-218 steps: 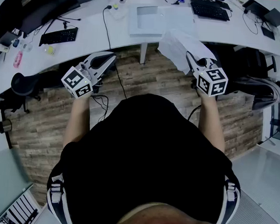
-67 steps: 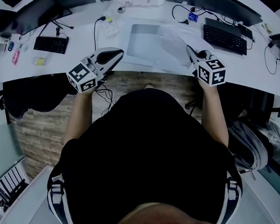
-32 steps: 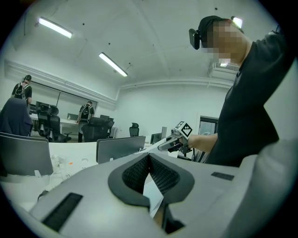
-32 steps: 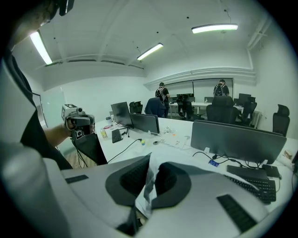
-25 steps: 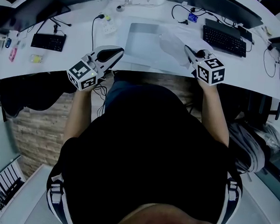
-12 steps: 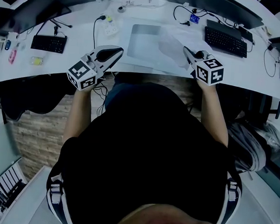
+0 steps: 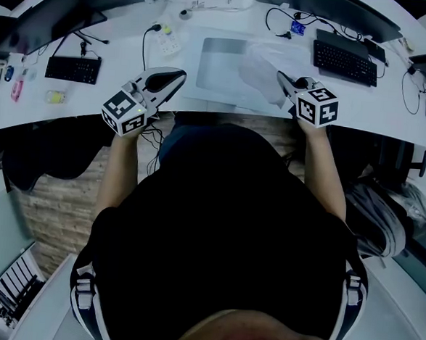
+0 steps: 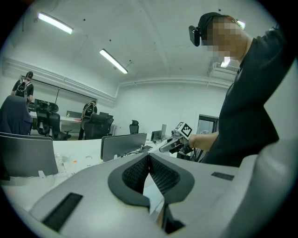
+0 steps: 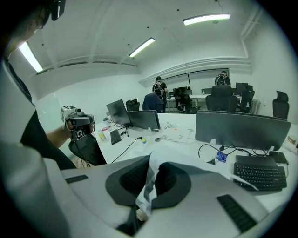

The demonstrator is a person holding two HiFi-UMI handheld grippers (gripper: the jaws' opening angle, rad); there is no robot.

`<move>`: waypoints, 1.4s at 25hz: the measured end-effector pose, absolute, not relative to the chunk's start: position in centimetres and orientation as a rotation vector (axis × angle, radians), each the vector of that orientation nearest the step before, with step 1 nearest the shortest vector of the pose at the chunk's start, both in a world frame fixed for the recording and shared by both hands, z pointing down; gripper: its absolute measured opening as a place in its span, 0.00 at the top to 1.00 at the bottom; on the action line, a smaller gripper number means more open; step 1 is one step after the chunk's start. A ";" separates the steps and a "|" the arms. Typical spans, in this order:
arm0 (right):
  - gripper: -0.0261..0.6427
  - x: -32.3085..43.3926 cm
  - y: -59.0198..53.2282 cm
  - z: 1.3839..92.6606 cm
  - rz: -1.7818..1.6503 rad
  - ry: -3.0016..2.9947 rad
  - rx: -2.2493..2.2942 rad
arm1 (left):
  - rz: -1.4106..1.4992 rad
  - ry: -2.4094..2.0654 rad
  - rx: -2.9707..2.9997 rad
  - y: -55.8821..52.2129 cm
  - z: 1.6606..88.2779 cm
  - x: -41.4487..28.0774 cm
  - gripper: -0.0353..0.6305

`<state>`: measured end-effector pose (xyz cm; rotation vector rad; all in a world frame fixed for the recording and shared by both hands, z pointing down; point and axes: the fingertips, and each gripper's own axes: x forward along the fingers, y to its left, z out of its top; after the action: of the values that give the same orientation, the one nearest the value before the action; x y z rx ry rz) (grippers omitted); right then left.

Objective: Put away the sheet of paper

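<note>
Nearest me, both arms reach out over the front edge of the worktop [image 7: 392, 105], and I place everything against the flat grey tray [image 7: 206, 56] lying in the middle of it. My left claw [image 7: 177, 76] hovers just off the tray's near left corner; in the left gripper view its pads are pressed together [image 8: 149, 160] with nothing between them. My right claw [image 7: 281, 77] sits at the tray's near right corner, and in the right gripper view it is pinching the sheet of paper [image 9: 149, 183], a crumpled edge standing up between the closed pads. From that pinch the sheet of paper [image 7: 264, 67] spreads away from the claw towards the tray, leftward and away from me, its long axis running roughly from the claw to the tray's far right corner, and it appears to overlap the tray's right side; I cannot tell whether it lies flat or hangs just above. So the right arm is the carrying one and the nearer to the drop spot, and I judge the next move to be a short carry left over the tray before letting go. Beyond the tray's right side lies a black keyboard [image 7: 345, 55], another keyboard [image 7: 73, 69] lies well off its left side, and dark monitors [image 7: 326, 3] line the far edge behind it.
</note>
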<state>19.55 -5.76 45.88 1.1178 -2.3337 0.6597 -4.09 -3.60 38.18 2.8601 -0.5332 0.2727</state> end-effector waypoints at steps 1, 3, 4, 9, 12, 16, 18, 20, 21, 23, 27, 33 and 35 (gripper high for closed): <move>0.94 19.5 -5.8 46.1 0.664 -2.329 1.120 | 0.274 -0.530 2.859 -3.8 38.2 -4.3 0.91; 0.94 19.3 -6.0 46.4 0.673 -2.321 1.124 | 0.276 -0.524 2.857 -4.1 38.3 -4.7 0.91; 0.94 19.2 -6.1 46.5 0.678 -2.318 1.125 | 0.277 -0.522 2.856 -4.2 38.4 -4.9 0.91; 0.94 18.4 -6.6 47.2 0.704 -2.306 1.124 | 0.284 -0.507 2.851 -5.2 38.6 -5.6 0.91; 0.94 18.0 -6.7 47.7 0.714 -2.295 1.120 | 0.284 -0.493 2.851 -5.6 38.7 -5.8 0.91; 0.94 17.7 -6.8 48.4 0.729 -2.276 1.118 | 0.282 -0.478 2.853 -6.2 38.8 -6.0 0.91; 0.94 17.7 -6.9 48.8 0.731 -2.264 1.116 | 0.284 -0.472 2.853 -6.5 38.9 -6.1 0.91; 0.94 17.5 -6.9 49.1 0.736 -2.255 1.114 | 0.286 -0.467 2.852 -6.7 39.0 -6.2 0.91; 0.94 17.4 -7.0 49.2 0.741 -2.253 1.112 | 0.287 -0.466 2.851 -6.9 39.0 -6.3 0.91; 0.94 17.2 -7.1 49.5 0.750 -2.250 1.106 | 0.286 -0.468 2.846 -7.3 39.1 -6.6 0.91; 0.94 16.7 -7.5 50.1 0.763 -2.244 1.097 | 0.282 -0.472 2.841 -7.9 39.3 -7.0 0.91; 0.94 16.1 -8.1 51.0 0.784 -2.240 1.087 | 0.286 -0.465 2.831 -8.5 39.9 -7.3 0.91; 0.94 16.0 -8.2 51.3 0.792 -2.236 1.082 | 0.288 -0.462 2.830 -8.7 40.1 -7.3 0.91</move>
<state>15.98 -8.23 51.30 1.0825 -2.2364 0.7924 -7.31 -8.70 40.09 2.8299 -0.4623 0.2875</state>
